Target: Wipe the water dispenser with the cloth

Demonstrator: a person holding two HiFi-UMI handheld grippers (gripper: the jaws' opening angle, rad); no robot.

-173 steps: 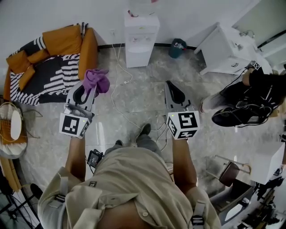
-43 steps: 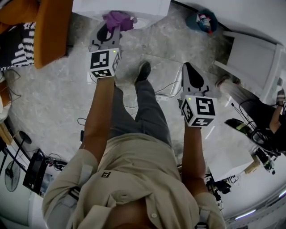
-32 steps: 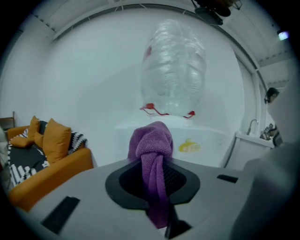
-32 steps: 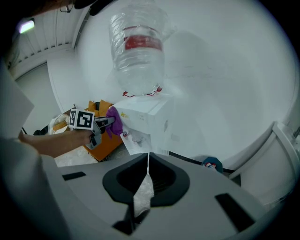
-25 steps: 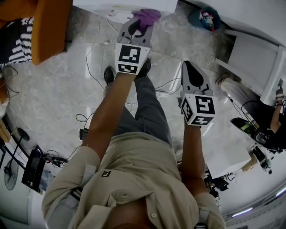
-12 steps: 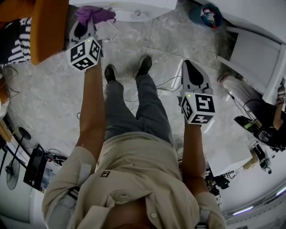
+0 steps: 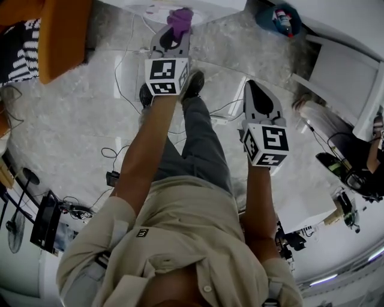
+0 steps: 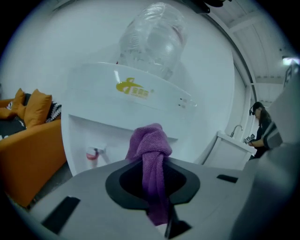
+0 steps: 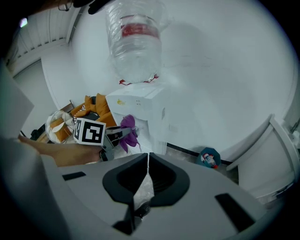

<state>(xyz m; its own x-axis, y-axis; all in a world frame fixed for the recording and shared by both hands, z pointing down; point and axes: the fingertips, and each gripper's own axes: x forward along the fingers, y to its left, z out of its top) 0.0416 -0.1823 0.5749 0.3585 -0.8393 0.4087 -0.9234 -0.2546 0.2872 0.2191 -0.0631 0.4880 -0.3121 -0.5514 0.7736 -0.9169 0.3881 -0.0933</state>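
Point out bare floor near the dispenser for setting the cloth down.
Bare floor lies between the orange sofa and the person's legs, and between the water dispenser and the blue bin. Cables crowd the dispenser's foot and the floor beside the right gripper.

Right gripper (image 9: pixel 146 158), grey w/ black pads: jaws tip to tip, nothing btwn them. Beyond it, a tall white water dispenser (image 9: pixel 143 110) against a white wall, w/ a clear upturned plastic bottle w/ red label (image 9: pixel 135 40) on top. Left gripper (image 9: pixel 122 133), w/ its marker cube, pinches a purple terry cloth (image 9: pixel 127 125) at the dispenser's front; contact can't be told. Bare forearm (image 9: pixel 51 151) behind it. Orange sofa cushions (image 9: pixel 93 104) left of dispenser. Small teal bin (image 9: pixel 208 157) at wall base, right of it.
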